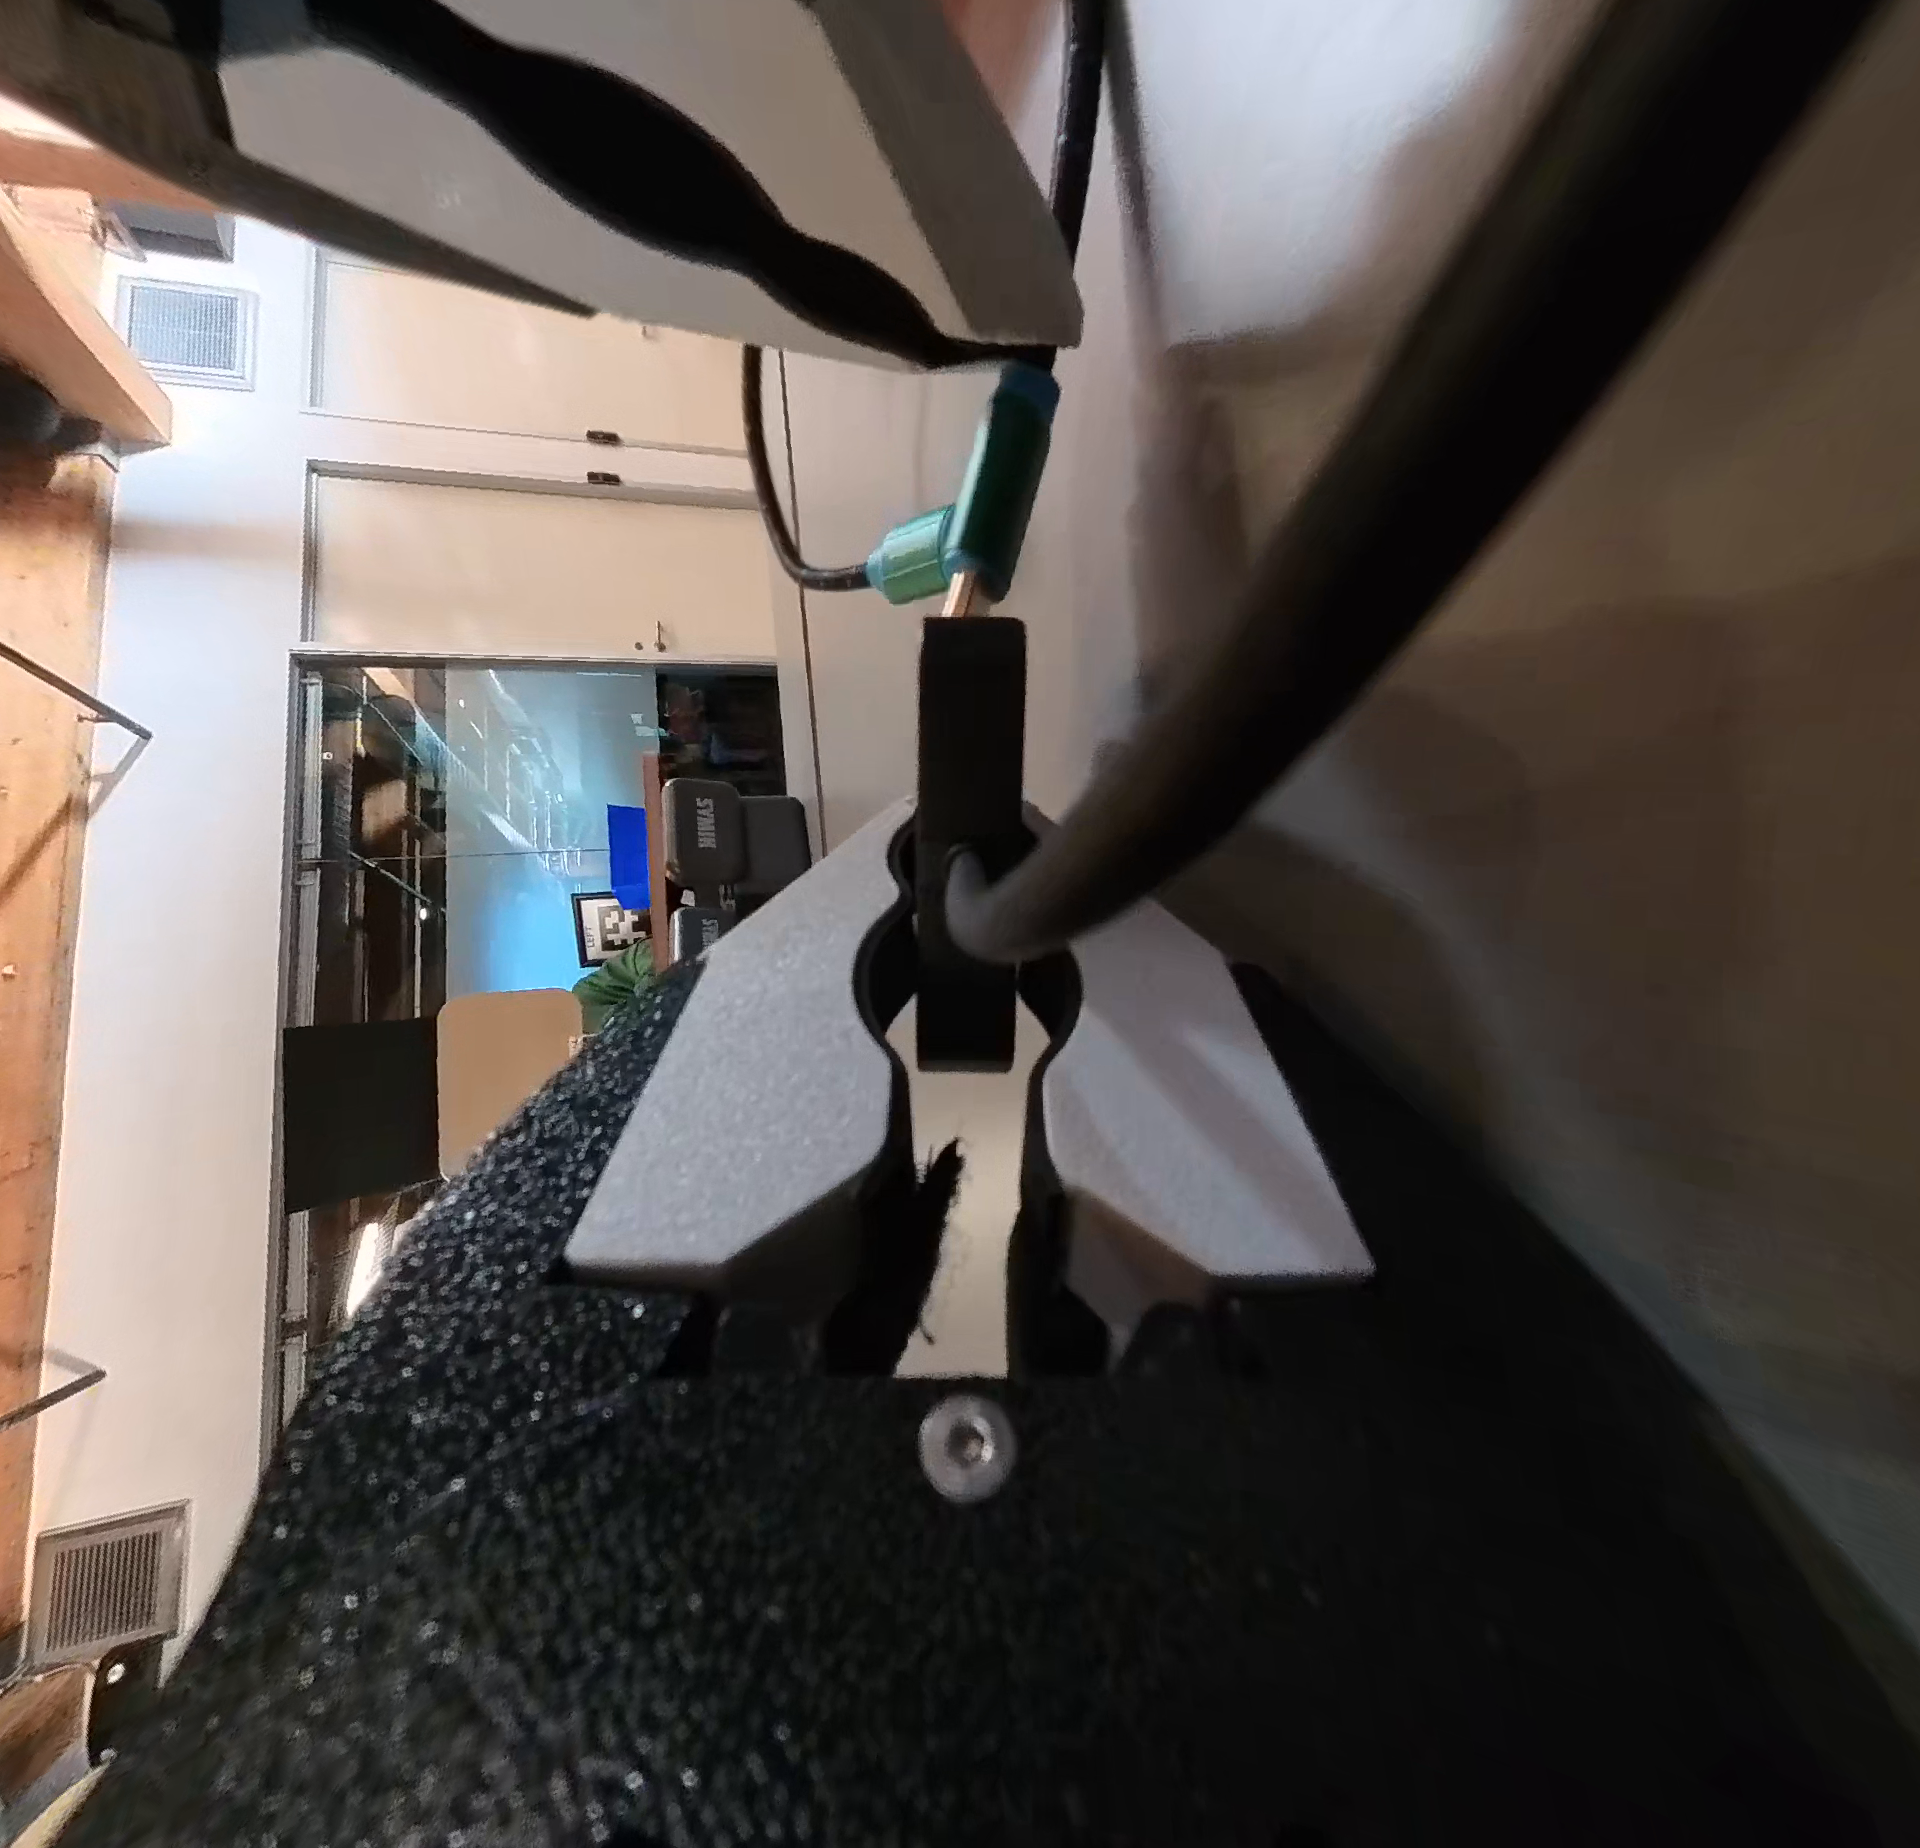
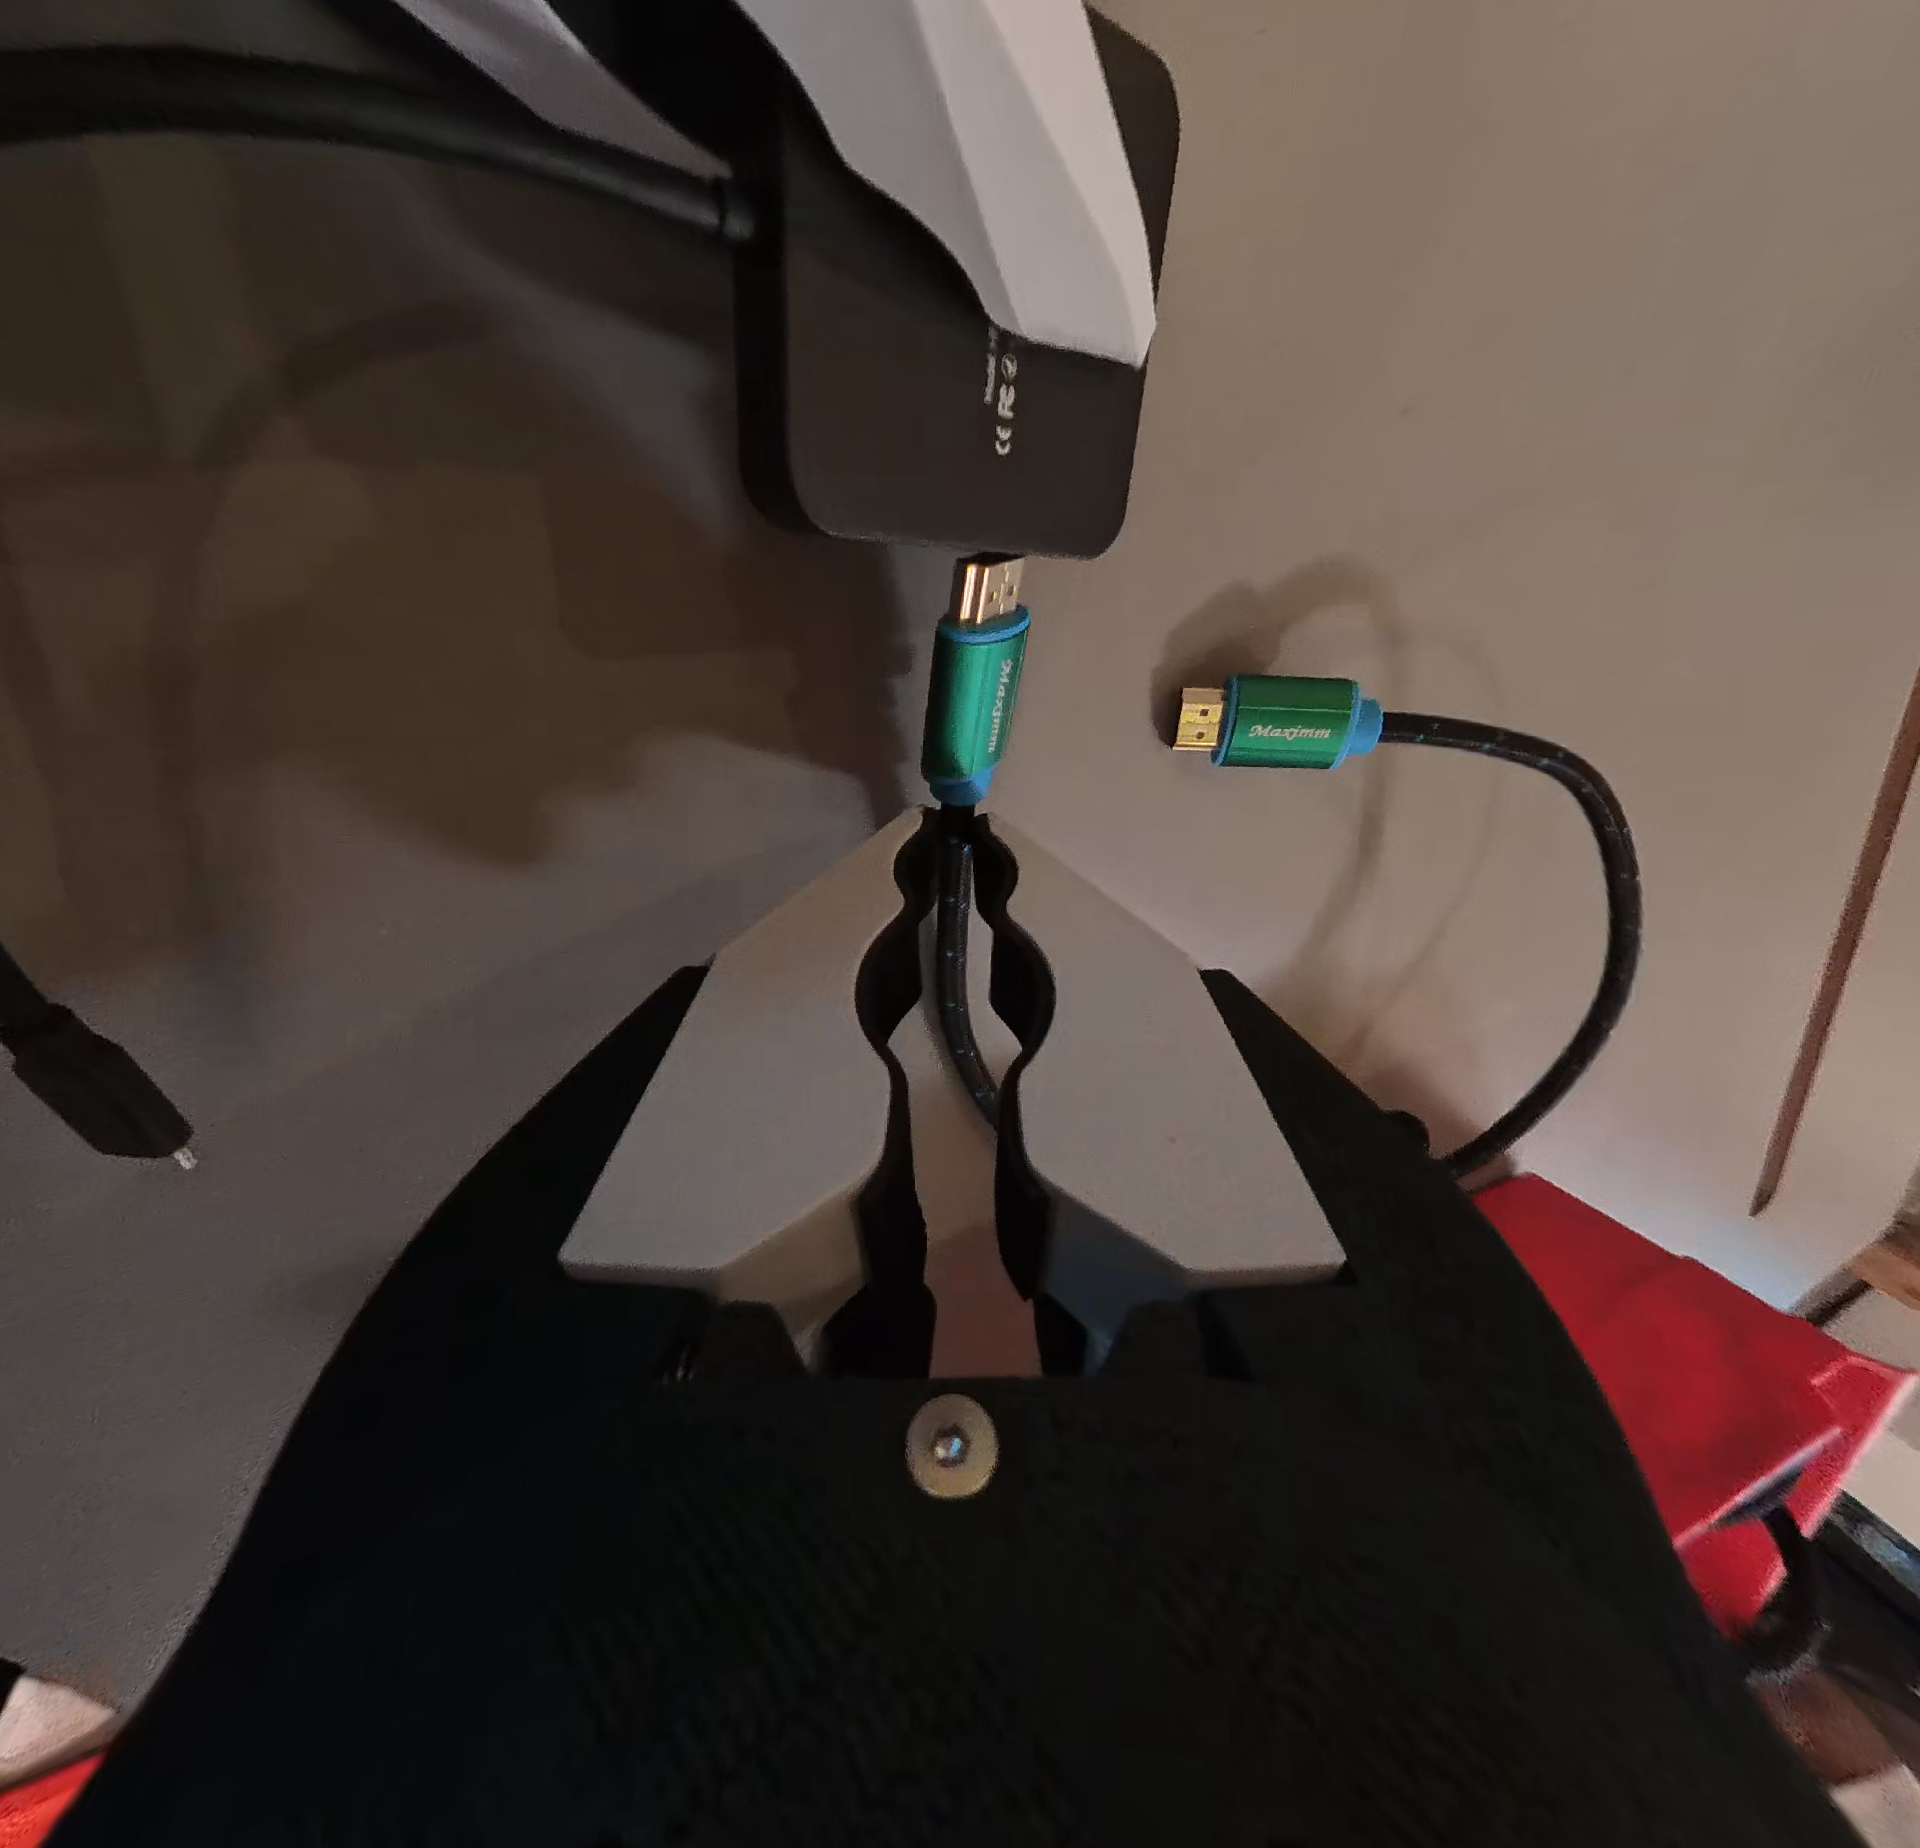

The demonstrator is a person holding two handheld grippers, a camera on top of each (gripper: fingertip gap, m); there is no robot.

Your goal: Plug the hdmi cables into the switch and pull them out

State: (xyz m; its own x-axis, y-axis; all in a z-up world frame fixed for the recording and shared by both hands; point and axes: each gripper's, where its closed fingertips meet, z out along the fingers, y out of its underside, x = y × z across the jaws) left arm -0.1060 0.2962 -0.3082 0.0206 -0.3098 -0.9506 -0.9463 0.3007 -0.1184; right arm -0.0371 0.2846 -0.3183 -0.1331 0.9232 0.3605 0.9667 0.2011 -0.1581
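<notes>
We see the right gripper (image 2: 956,811) with jaws closed on a braided cable just behind its green HDMI plug (image 2: 975,709), whose gold tip sits at the black switch (image 2: 935,364) port, how deep we cannot tell. The left gripper (image 1: 966,863) pinches the switch edgewise above the desk (image 2: 1455,344) (lettering shows on both). A second green plug (image 2: 1288,723) lies nearby.

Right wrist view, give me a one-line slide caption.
Right gripper pinches a braided cable, its green HDMI plug tip at the black switch; a second plug lies aside.
</notes>
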